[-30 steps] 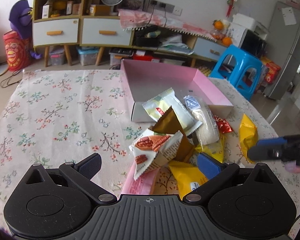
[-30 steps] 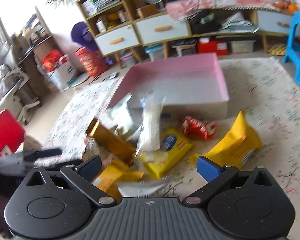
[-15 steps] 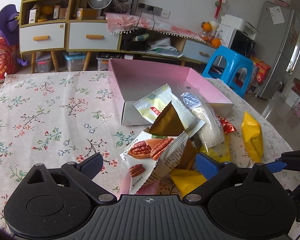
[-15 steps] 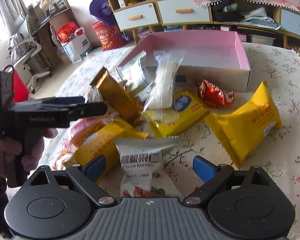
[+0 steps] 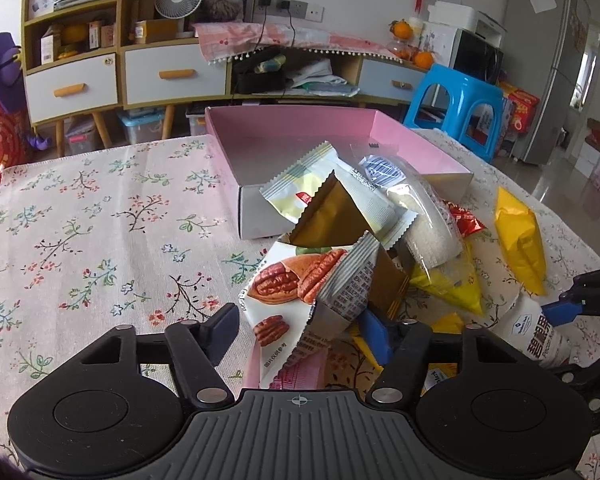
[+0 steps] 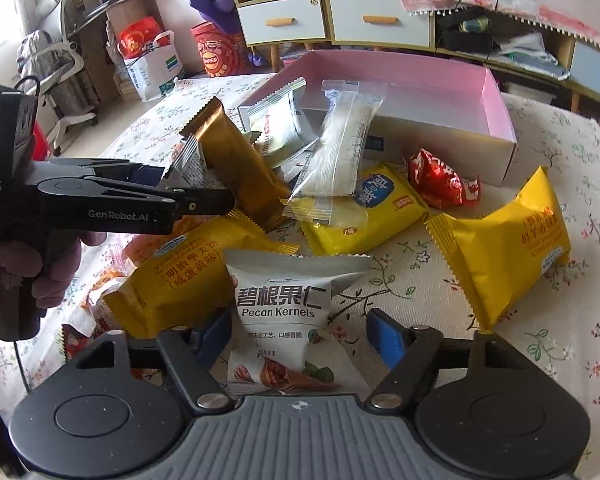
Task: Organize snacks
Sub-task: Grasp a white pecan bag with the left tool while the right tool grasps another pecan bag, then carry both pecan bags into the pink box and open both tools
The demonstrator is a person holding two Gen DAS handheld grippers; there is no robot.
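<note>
From the left, our left gripper (image 5: 300, 330) reaches low over the floral tablecloth (image 5: 100, 220), jaws apart around the near end of a pecan packet (image 5: 296, 280) at the edge of the snack pile. Beyond the pile sits the open pink box (image 5: 416, 140). Our right gripper (image 6: 300, 330), level and pointing at the pile, has jaws spread either side of a white Pecan Kernels pouch (image 6: 284, 304), not touching it.
</note>
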